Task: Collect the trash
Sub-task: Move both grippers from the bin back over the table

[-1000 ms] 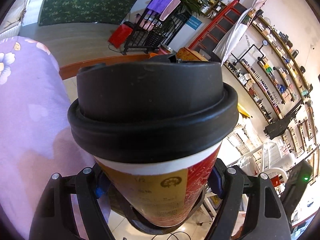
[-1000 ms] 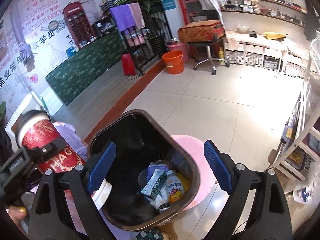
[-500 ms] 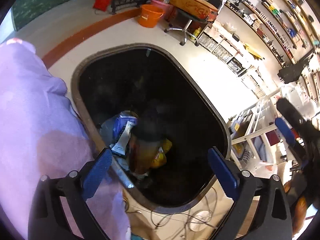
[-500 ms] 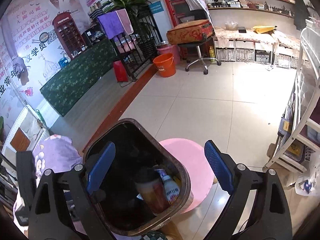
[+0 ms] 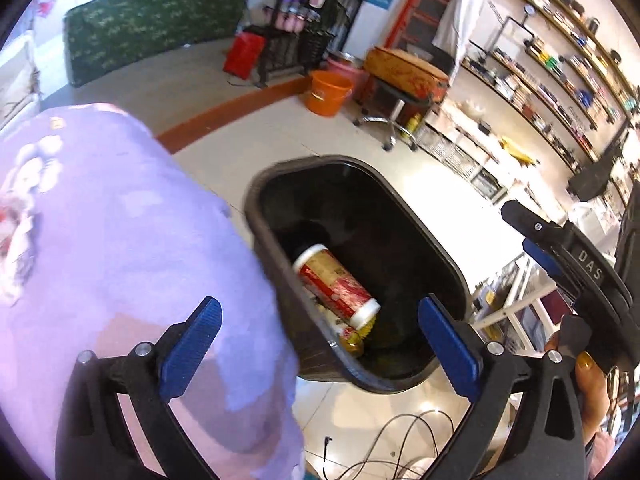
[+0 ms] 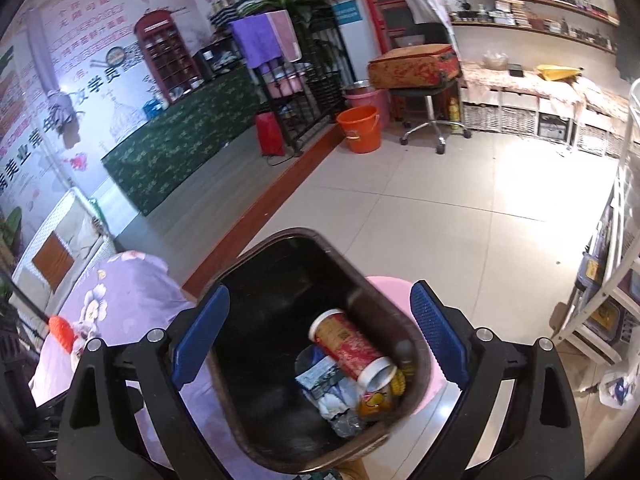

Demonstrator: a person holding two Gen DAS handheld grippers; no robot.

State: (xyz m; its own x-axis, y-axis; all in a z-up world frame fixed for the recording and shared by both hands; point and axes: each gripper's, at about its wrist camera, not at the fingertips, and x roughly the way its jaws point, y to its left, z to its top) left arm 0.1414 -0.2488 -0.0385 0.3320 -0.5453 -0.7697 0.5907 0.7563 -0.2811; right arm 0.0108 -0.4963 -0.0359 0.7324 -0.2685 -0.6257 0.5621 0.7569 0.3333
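While my left gripper (image 5: 318, 338) spreads its jaws wider with nothing between them, the red paper cup (image 5: 335, 285) lies on its side inside the dark trash bin (image 5: 436, 248), on top of other trash. My right gripper (image 6: 320, 332) is wide open and holds nothing.

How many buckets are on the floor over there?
2: an orange bucket on the tiles, and a pink bucket right behind it, beside the stool. Others may be hidden.
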